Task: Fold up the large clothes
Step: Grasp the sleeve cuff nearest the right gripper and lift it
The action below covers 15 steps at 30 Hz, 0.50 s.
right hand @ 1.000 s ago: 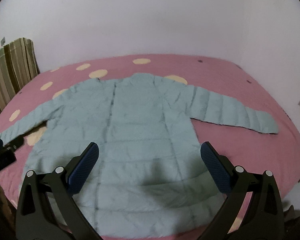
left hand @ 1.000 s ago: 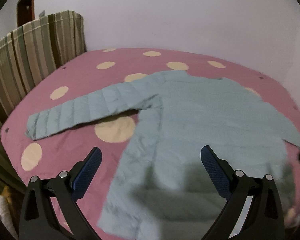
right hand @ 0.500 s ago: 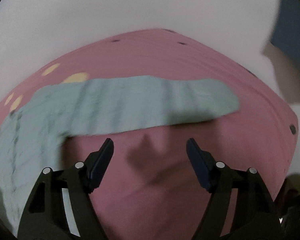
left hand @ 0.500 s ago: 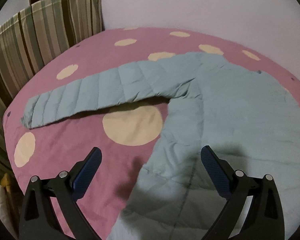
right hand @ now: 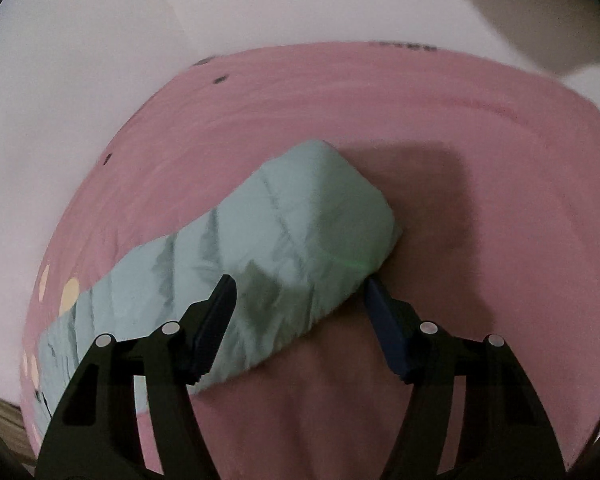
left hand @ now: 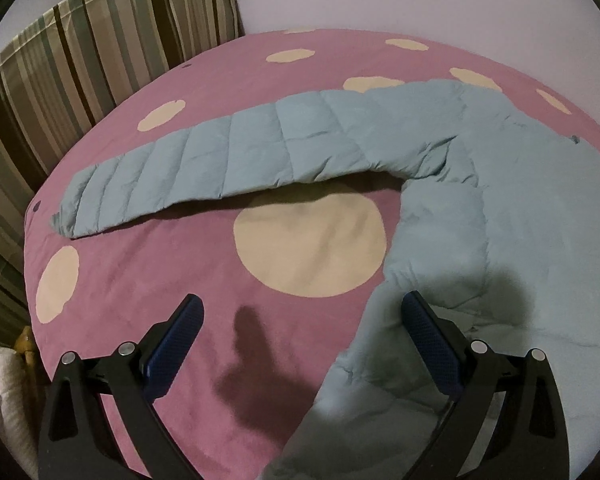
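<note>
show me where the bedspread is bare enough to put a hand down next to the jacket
Bare bedspread lies below the outstretched sleeve, left of the jacket body. More lies beyond the other sleeve's cuff. The jacket body itself is crowded.

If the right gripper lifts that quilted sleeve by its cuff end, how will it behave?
Probably floppy: the sleeve lies creased and limp on the bedspread, so the rest should trail and drape. Its puffy quilting suggests it is light for its bulk. The right gripper, whose jaws have just been closing, straddles it unpinched; the smooth-looking shell may slip from a shallow pinch.
</note>
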Motion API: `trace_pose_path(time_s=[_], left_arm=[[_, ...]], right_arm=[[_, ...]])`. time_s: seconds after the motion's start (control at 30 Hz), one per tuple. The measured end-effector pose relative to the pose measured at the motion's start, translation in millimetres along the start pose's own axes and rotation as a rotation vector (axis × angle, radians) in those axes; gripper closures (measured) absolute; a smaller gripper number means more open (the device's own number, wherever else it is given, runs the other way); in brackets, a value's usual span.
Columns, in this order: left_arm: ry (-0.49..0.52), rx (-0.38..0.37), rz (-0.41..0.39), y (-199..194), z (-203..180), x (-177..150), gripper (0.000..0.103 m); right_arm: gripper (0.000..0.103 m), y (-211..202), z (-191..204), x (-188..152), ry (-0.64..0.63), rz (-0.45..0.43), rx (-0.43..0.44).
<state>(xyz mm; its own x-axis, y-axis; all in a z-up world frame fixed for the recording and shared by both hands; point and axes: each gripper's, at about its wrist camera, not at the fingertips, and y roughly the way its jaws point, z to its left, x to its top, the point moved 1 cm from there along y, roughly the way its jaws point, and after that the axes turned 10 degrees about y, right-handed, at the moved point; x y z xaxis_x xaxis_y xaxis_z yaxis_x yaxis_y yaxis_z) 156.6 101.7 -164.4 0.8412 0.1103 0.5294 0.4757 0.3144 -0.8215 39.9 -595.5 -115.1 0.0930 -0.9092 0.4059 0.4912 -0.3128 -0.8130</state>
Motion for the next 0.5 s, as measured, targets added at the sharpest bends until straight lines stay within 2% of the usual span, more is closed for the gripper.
trace_pose_path(time_s=[0.13,0.4,0.5], left_arm=[[0.011,0.013,0.006,3.3,-2.3,-1.2,0.005],[0.012,0.015,0.008,6.3,-4.0,-1.7,0.005],[0.020,0.017,0.011,6.9,-5.1,-2.5,0.005]], right_arm=[[0.036,13.9,-1.1,4.1,0.043,-0.013,0.000],[0.036,0.8,-12.5,-3.1,0.153,-0.035,0.013],[0.036,10.5,-5.5,-0.2,0.120,-0.036,-0.012]])
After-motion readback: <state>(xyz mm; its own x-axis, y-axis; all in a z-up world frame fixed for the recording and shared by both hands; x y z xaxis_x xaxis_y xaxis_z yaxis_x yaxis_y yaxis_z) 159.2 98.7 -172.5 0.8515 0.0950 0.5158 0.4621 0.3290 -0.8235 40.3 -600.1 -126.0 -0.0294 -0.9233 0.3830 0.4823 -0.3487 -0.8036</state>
